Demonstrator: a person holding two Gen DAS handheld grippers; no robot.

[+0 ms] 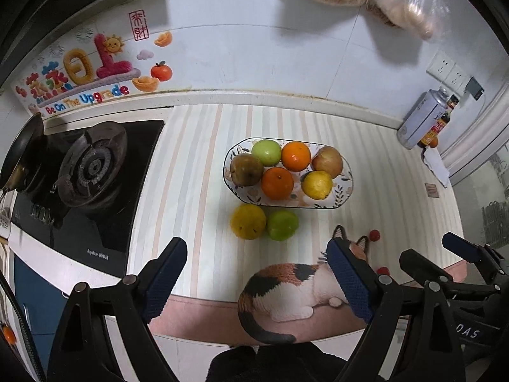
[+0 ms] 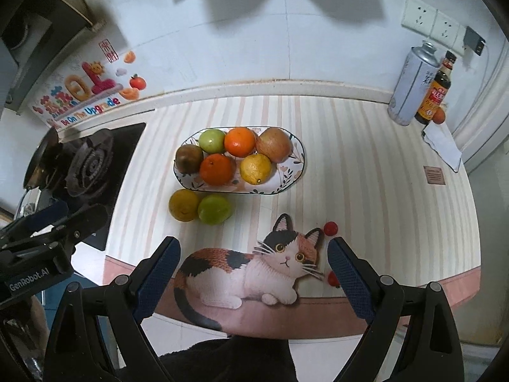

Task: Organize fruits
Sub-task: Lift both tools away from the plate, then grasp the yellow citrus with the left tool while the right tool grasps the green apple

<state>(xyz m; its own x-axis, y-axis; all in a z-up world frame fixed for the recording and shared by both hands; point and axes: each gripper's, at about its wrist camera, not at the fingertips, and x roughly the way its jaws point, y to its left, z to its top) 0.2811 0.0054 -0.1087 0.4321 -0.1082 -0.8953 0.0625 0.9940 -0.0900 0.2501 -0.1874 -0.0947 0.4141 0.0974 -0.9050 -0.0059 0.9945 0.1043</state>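
An oval patterned plate (image 1: 345,191) (image 2: 291,175) on the striped mat holds several fruits: a green apple, two oranges, a lemon and two brownish fruits. A yellow fruit (image 1: 248,222) (image 2: 183,205) and a green apple (image 1: 282,225) (image 2: 214,209) lie on the mat just in front of the plate. My left gripper (image 1: 257,273) is open and empty, held above the mat's near edge. My right gripper (image 2: 254,270) is open and empty over the cat picture; it also shows in the left wrist view (image 1: 451,251).
A gas stove (image 1: 92,172) (image 2: 86,165) with a pan (image 1: 22,149) is at the left. A spray can (image 2: 410,86) and a sauce bottle (image 2: 435,92) stand at the back right. Two small red balls (image 2: 331,228) lie by the cat picture (image 2: 248,270).
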